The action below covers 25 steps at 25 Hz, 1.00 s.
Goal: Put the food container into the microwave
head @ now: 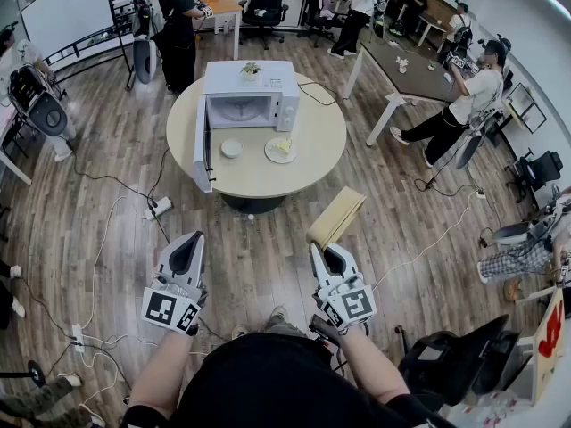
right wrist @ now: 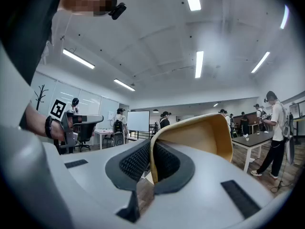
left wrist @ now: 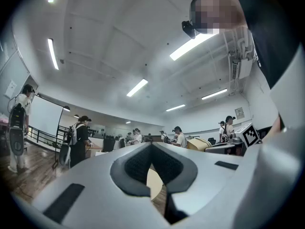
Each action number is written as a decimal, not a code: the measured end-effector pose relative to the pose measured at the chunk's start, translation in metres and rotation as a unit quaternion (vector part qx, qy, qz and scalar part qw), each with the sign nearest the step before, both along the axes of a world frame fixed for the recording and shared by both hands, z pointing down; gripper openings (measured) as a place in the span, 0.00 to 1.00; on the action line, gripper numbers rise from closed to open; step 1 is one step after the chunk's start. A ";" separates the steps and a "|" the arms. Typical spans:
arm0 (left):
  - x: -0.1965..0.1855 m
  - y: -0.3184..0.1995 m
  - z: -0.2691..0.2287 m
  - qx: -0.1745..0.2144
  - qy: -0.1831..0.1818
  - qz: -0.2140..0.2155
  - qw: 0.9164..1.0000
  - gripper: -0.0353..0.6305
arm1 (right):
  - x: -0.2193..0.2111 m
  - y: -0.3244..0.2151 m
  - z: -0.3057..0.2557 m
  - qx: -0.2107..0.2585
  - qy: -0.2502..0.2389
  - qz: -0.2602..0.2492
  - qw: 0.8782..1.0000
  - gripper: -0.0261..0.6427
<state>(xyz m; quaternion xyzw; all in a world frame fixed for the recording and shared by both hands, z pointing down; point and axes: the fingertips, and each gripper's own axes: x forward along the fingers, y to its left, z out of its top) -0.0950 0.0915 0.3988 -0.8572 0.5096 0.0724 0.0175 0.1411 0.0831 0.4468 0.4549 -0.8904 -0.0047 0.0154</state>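
- My right gripper [head: 323,250] is clamped on the food container [head: 337,217]. In the right gripper view one thin tan wall sits pinched between the pads, and the rest of the container [right wrist: 209,137] juts up and to the right of the jaws.
- In the head view the container stands out past the jaw tips towards the upper right, over the wooden floor [head: 268,257], short of the lower edge of the round table [head: 312,141].
- My left gripper [head: 189,242] has its jaws together at the tips, with nothing between them.
- The microwave [head: 245,92] sits at the table's upper part. Its door [head: 202,145] is swung open to the left and the cavity faces me.
- On the table below the cavity lie a small dish [head: 231,148] and a plate with food [head: 280,150]. The tabletop right of the plate is bare.
- Cables and a power strip [head: 156,208] lie on the floor at the left.
- Both forearms come in from the bottom edge, and both grippers point up the frame towards the table, side by side and well apart.
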 end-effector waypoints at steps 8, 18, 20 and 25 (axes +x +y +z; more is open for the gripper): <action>-0.021 0.012 -0.005 0.012 0.009 0.003 1.000 0.08 | -0.019 0.012 -0.007 0.009 -0.001 0.008 1.000 0.08; -0.032 0.024 -0.009 0.018 0.024 0.007 1.000 0.08 | -0.034 0.025 -0.014 0.009 -0.005 0.004 1.000 0.09; -0.034 0.027 -0.008 0.020 0.027 0.009 0.999 0.08 | -0.037 0.027 -0.015 0.012 -0.004 0.004 1.000 0.09; -0.039 0.033 -0.005 0.019 0.034 0.017 0.999 0.08 | -0.046 0.032 -0.019 0.020 -0.007 0.008 1.000 0.09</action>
